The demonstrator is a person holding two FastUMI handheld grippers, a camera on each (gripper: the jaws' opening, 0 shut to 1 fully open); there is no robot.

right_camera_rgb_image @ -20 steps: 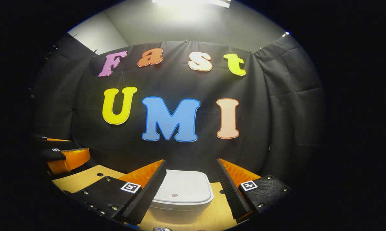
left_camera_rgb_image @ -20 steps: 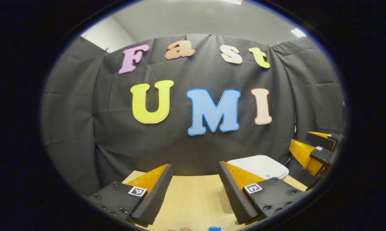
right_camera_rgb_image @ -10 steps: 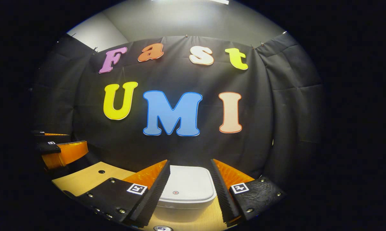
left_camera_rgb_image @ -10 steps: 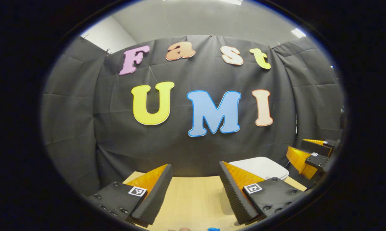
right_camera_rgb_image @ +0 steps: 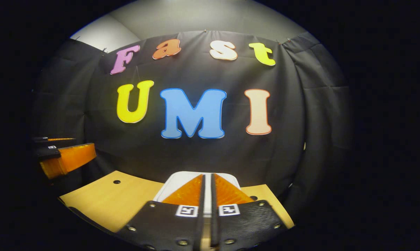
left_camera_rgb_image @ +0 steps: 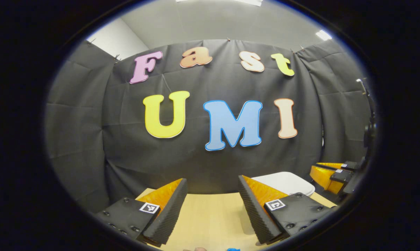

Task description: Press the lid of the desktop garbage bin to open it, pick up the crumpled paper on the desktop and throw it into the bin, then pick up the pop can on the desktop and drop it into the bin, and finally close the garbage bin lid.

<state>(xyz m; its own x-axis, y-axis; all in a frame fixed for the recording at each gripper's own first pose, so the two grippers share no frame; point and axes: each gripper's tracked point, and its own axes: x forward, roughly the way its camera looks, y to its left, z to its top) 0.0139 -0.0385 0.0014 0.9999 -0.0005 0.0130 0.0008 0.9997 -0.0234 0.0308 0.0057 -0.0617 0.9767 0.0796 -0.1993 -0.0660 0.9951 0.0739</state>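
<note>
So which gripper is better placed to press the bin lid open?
Right. The right gripper points at the bin lid with fingers shut, fit for pressing. The left gripper hangs open over bare table, beside the bin.

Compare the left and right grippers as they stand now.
The left gripper has its fingers wide apart with bare desk between them; the right gripper has its fingers nearly together, holding nothing. The left gripper sits beside the bin, which lies off to its right; the right gripper points straight over the bin's lid. Both are the same make, with a square marker on each finger.
</note>
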